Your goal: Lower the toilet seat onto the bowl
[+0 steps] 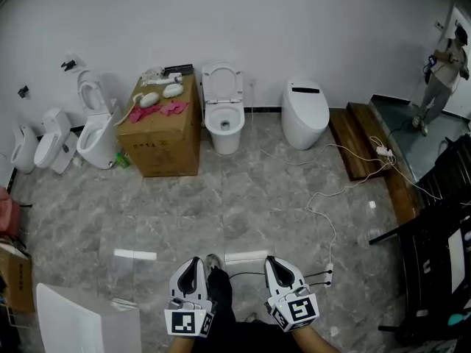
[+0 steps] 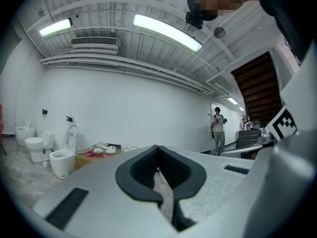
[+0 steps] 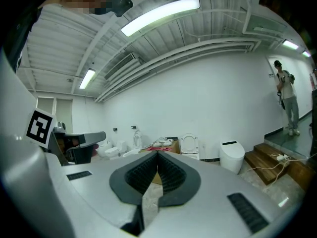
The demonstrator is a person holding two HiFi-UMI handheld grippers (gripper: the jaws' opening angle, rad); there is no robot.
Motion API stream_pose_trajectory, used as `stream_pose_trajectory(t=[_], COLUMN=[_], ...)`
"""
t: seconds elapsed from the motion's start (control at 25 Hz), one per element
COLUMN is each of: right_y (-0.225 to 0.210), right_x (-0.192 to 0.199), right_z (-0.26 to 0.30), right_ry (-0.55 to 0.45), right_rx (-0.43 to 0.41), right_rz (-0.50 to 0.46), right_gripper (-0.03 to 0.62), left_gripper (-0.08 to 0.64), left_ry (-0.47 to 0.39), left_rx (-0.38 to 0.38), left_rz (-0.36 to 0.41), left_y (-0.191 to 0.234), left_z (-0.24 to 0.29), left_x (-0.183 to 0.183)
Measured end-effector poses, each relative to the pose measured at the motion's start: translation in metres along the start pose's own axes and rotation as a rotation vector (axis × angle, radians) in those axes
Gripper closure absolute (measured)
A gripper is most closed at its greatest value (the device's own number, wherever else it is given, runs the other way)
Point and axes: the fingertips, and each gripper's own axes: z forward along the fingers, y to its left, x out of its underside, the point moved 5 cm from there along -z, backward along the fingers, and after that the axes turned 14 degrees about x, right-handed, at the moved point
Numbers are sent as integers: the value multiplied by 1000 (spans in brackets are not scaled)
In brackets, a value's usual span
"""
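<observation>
A white toilet stands against the far wall with its seat raised upright against the wall; it also shows small in the right gripper view, toilet. My left gripper and right gripper are held low at the bottom of the head view, far from the toilet. Both are shut with nothing between the jaws. In the left gripper view the left gripper points toward the far wall, and the right gripper does the same.
A cardboard box with pink cloth on top stands left of the toilet. Further toilets line the left wall, and a closed white toilet stands to the right. A white cable runs over the floor. Wooden steps and a person are at right.
</observation>
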Motion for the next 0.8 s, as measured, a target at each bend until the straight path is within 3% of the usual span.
stream_pose_trajectory(t=[0.52, 0.8], right_y=[16, 23], right_x=[-54, -73], right_z=[264, 361], right_ry=[-25, -16], right_rx=[84, 85], right_rz=[38, 33], right_gripper=[566, 566], left_gripper=[551, 551], left_ry=[-25, -10], left_rx=[130, 129], left_rz=[12, -9], left_y=[215, 283], left_z=[214, 277], left_x=[-38, -39])
